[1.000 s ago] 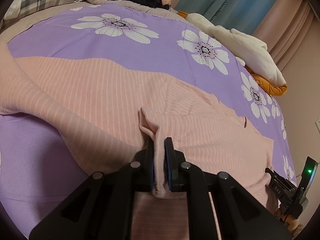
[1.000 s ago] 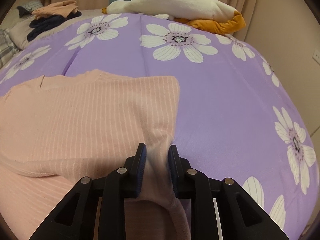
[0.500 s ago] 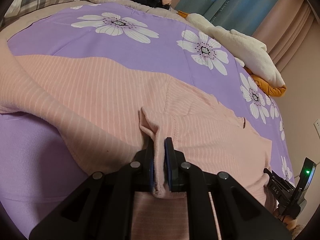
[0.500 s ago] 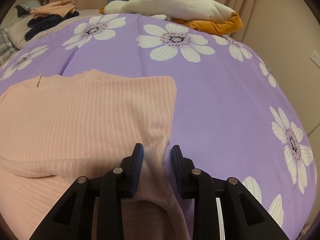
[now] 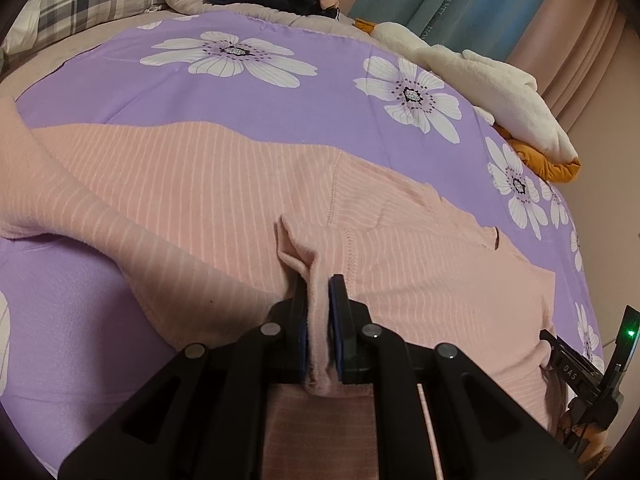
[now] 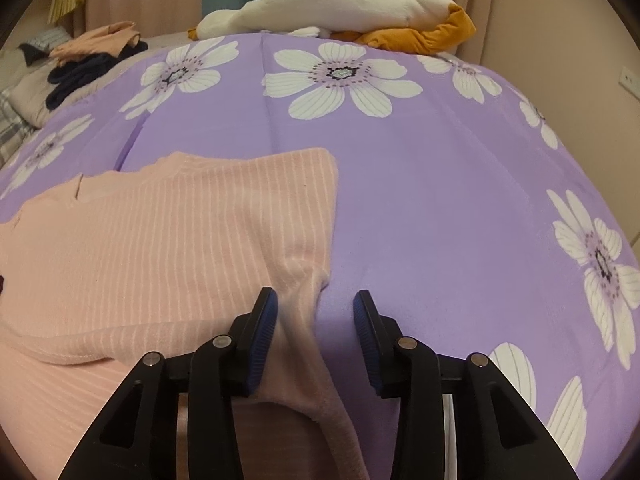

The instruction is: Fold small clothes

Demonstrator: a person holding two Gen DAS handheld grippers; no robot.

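Note:
A pink striped knit top [image 5: 224, 192] lies spread on the purple flowered bedspread [image 5: 280, 120]. My left gripper [image 5: 319, 284] is shut on a pinched fold of the top near a seam. In the right wrist view the same top [image 6: 160, 248] lies to the left on the bedspread [image 6: 440, 200]. My right gripper [image 6: 316, 306] is open, its jaws wide apart. A fold of the top's edge lies loose between them, against the left pad. The right gripper's body [image 5: 580, 376] shows at the left view's right edge.
A cream and orange plush pile [image 6: 352, 12] lies at the far edge of the bed. Dark and peach clothes [image 6: 88, 60] are heaped at the far left. A plaid pillow [image 5: 92, 0] lies at the head. Curtains [image 5: 500, 4] hang behind.
My right gripper has opened and let go of the top's edge, which now lies slack between the jaws. My left gripper keeps its grip and has barely moved.

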